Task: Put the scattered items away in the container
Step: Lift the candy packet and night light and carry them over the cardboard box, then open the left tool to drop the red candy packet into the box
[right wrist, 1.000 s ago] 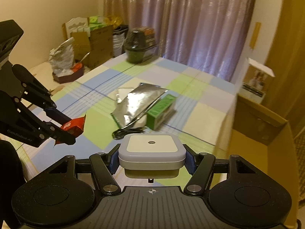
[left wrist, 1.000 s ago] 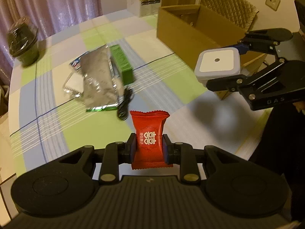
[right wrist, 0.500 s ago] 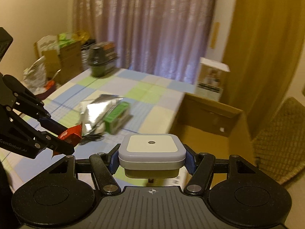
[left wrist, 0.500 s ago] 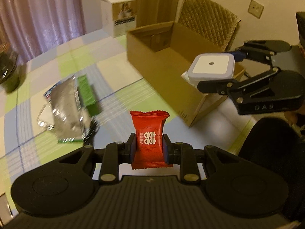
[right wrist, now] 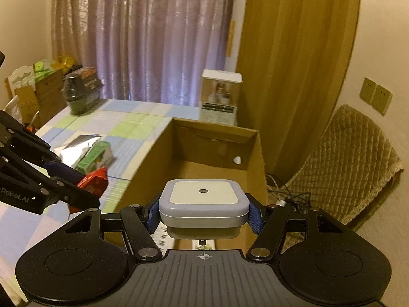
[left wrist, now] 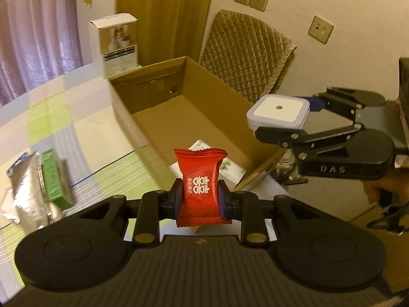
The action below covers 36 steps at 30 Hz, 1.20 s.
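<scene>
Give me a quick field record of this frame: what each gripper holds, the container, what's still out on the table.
left gripper: shut on red candy packet
right gripper: shut on white square plug-in night light
container: open cardboard box on the table, upright
box contents: a white printed packet near the close end; the rest looks bare
still on table: silver foil pouch, green carton
table cover: checked cloth

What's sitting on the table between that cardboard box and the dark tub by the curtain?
Between the cardboard box and the dark tub, the right wrist view shows a green carton on a crumpled silver foil bag; otherwise only checked tablecloth.
</scene>
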Tool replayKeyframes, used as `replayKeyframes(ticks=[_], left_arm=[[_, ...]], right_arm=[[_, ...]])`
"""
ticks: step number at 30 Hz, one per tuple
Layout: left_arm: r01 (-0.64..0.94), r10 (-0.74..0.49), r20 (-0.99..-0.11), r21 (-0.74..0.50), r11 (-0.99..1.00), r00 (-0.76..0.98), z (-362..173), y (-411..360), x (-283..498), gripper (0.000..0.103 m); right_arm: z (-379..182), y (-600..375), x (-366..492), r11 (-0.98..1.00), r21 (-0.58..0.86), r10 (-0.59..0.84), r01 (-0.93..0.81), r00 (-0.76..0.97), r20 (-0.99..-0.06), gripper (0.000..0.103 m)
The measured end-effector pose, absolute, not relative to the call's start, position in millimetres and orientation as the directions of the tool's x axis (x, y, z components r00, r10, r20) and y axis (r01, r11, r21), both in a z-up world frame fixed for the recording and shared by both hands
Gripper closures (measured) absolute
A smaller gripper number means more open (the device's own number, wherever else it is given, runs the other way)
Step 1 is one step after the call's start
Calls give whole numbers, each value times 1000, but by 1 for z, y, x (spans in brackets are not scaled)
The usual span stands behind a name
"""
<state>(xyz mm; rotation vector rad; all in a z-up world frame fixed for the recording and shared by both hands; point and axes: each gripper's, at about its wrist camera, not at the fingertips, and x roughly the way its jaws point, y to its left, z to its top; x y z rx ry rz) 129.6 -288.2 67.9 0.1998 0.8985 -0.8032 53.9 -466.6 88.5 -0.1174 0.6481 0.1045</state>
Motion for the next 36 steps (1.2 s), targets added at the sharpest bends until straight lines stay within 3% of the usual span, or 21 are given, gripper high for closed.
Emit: replayKeyframes(ticks=[30, 31, 34, 36], left_arm=[[682, -527, -796, -208, 701, 299, 29, -350, 171, 80], [680, -527, -796, -210, 702, 298, 28, -350, 172, 80], [666, -511, -799, -195, 720, 318, 28, -350, 174, 59], [665, -506, -797, -185, 724, 329, 29, -348, 174, 59]], right_arm=[[60, -504, 78, 997, -20, 49, -79, 774, -631, 36], [60, -504, 79, 997, -21, 48, -79, 774, -631, 36], [60, -504, 79, 997, -22, 46, -77, 775, -631, 36], [59, -505, 79, 997, -22, 45, -76, 774, -631, 36]])
